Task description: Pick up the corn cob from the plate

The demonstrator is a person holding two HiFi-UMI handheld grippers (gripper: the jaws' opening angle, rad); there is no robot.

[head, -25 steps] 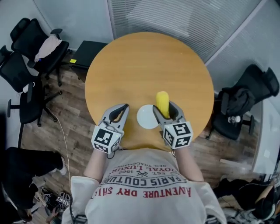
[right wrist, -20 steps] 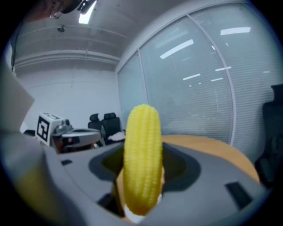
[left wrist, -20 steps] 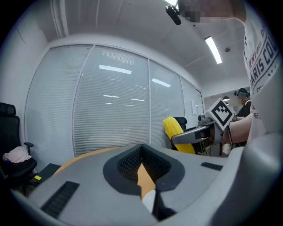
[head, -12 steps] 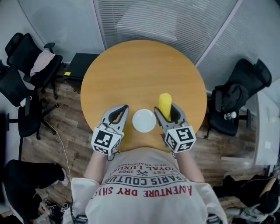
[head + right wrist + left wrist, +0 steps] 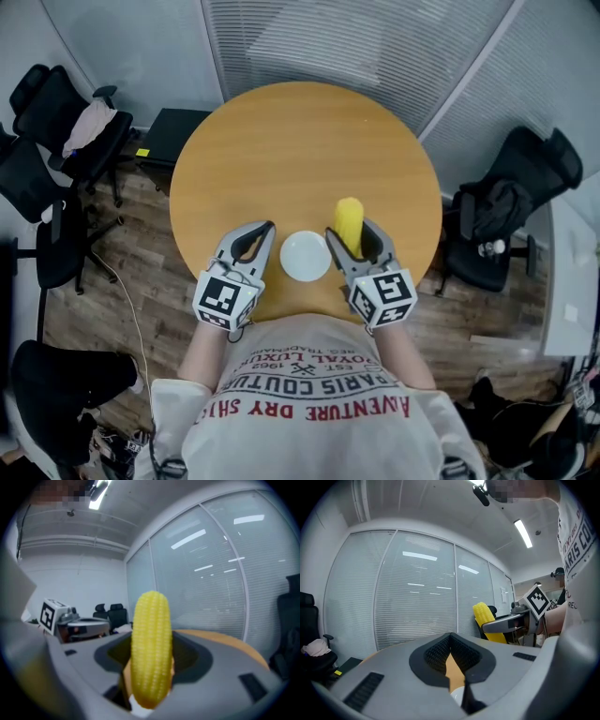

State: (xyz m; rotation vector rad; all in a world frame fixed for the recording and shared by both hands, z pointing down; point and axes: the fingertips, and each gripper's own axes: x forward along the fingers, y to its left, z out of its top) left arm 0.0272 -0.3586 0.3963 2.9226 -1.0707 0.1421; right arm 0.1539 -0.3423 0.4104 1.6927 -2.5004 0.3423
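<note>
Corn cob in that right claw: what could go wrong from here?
The corn cob is held near one end by the right claw, and most of it sticks out past the jaws, so it could tilt or slip free. If it drops, it might strike the empty plate beside it, or roll across the round table and off its edge.

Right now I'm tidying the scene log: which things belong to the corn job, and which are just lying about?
Job: corn cob, right hand-held gripper shut on it, white plate.
Lying about: left hand-held gripper, office chairs.
</note>
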